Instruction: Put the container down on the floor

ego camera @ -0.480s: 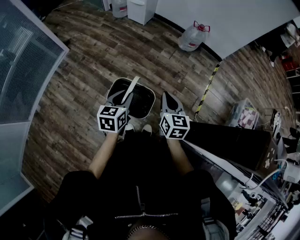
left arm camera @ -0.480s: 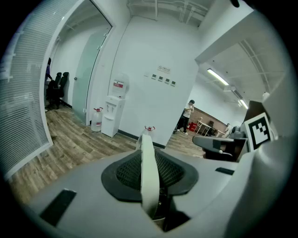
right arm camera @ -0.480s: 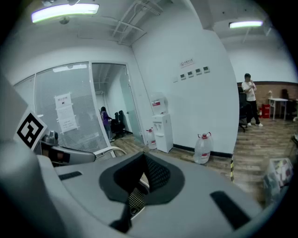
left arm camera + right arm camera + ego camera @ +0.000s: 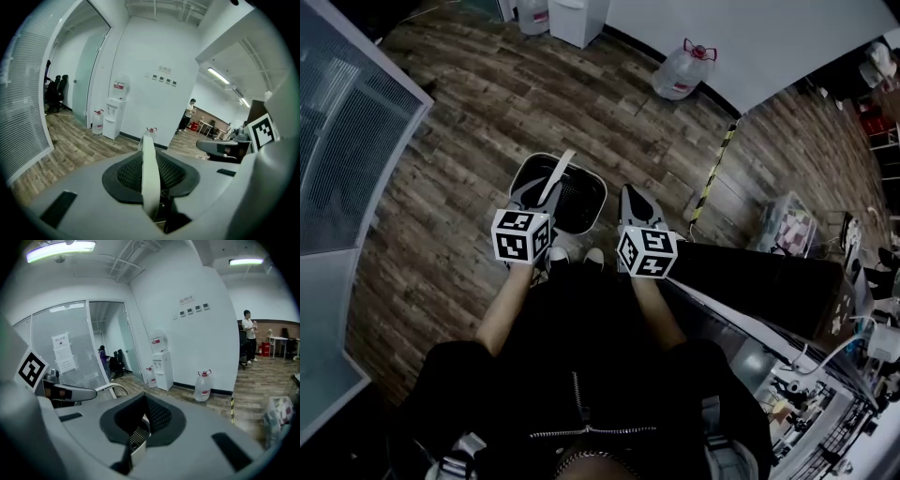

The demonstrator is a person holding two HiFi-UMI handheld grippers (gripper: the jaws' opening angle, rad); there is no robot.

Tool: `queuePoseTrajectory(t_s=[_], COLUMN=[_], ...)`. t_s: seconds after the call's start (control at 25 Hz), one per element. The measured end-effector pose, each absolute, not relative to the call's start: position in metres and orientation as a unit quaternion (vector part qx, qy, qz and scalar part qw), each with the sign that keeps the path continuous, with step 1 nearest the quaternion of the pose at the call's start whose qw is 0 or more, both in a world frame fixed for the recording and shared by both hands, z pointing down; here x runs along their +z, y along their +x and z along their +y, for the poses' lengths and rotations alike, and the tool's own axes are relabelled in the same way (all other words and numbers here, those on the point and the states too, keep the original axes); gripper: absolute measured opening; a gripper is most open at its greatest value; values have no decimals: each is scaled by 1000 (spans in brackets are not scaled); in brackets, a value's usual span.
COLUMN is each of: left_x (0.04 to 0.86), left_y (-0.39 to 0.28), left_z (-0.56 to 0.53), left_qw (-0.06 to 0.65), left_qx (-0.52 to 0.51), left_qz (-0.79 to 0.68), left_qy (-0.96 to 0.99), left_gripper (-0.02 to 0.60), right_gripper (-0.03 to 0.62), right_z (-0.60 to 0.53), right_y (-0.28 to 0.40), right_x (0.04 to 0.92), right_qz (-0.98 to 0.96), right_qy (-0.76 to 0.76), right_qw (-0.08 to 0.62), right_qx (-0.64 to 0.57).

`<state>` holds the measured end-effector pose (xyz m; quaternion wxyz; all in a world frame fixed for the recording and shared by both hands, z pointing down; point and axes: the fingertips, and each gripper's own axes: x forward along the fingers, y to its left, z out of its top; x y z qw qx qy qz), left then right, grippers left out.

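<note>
Blinds behind a glass partition fill the left edge of the head view, with dark wood-plank floor running from there across the middle of the frame. Just left of centre, the left gripper reaches forward from the person's bare forearm, its marker cube facing up. In the left gripper view its jaws are pressed together on the flat white handle of the container, and the band stands upright between the pads. The container, a white-rimmed bin with a dark mesh-like inside, sits at frame centre directly ahead of that gripper and just above the toes of the person's shoes. It is low over the boards, but whether its base touches them cannot be told. Just right of it, apart from the rim, the right gripper points the same way. Its own view shows the jaws closed together with nothing between them. At upper right a water jug with a red cap stands by the white wall. A yellow-and-black tape strip runs down the floor below it. A black desk edge crosses the lower right.
</note>
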<state>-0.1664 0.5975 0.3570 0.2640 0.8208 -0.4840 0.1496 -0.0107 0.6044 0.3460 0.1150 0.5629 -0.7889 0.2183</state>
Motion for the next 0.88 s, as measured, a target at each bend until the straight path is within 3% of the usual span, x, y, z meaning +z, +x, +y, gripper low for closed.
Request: queuePoseTrajectory(t_s=[0.88], left_x=[359], left_y=[-206], left_z=[568], left_qw=[249], left_qx=[155], left_qz=[-450], left_qy=[843], left_gripper=[95], right_gripper=[9], right_z=[588], right_y=[-56], right_x=[351], right_qz=[-770], right_qy=[586], right_qw=[123], right_qx=[222])
